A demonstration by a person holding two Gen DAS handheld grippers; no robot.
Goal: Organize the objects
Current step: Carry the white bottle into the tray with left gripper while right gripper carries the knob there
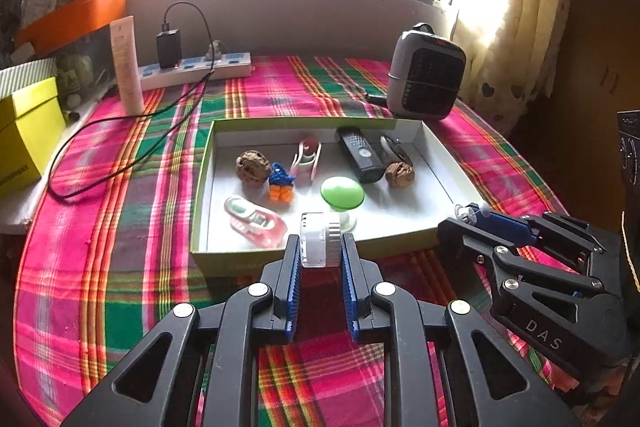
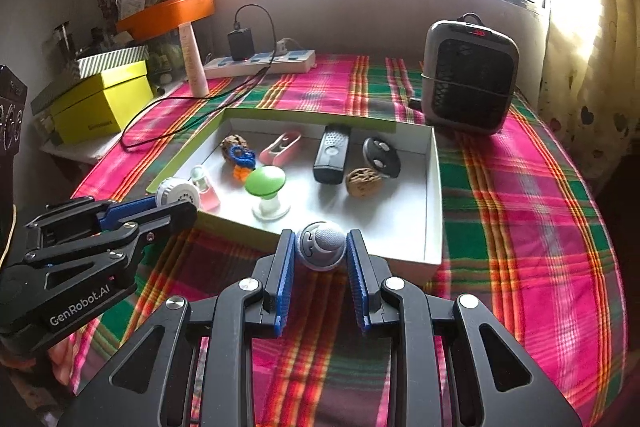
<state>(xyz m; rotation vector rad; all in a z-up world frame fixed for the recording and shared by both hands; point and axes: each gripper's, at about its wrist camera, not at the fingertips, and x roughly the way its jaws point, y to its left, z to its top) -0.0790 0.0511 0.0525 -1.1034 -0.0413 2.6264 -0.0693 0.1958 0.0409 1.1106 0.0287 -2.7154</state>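
The left hand-held gripper (image 1: pixel 320 247) was pinching a small clear jar with a white ridged cap (image 1: pixel 320 243), held over the near wall of the shallow white tray (image 1: pixel 448 163) at about six o'clock. The right hand-held gripper (image 2: pixel 320 247) was clamped on a little grey and white ball-shaped gadget (image 2: pixel 320 245), also at the tray's near edge, toward its five o'clock corner. Both things hung clear of the plaid table (image 2: pixel 520 227), neither yet resting inside the tray.

Much of the sorting looked done. Already lying in the tray were a walnut (image 1: pixel 251 167) at ten o'clock, a blue and orange toy (image 1: pixel 281 183) just beside it, a pink clip (image 1: pixel 306 157) near twelve, a black remote (image 1: pixel 359 155) and a dark key fob (image 2: pixel 381 157) toward one and two, a second walnut (image 1: pixel 399 175) by the remote's near end, a green mushroom-shaped knob (image 1: pixel 342 191) at the middle and a pink bottle (image 1: pixel 256 221) at eight.

No loose small things showed on the cloth around the tray, so the two held pieces seemed to be the last; what remained was to set them down on the free floor at four o'clock.
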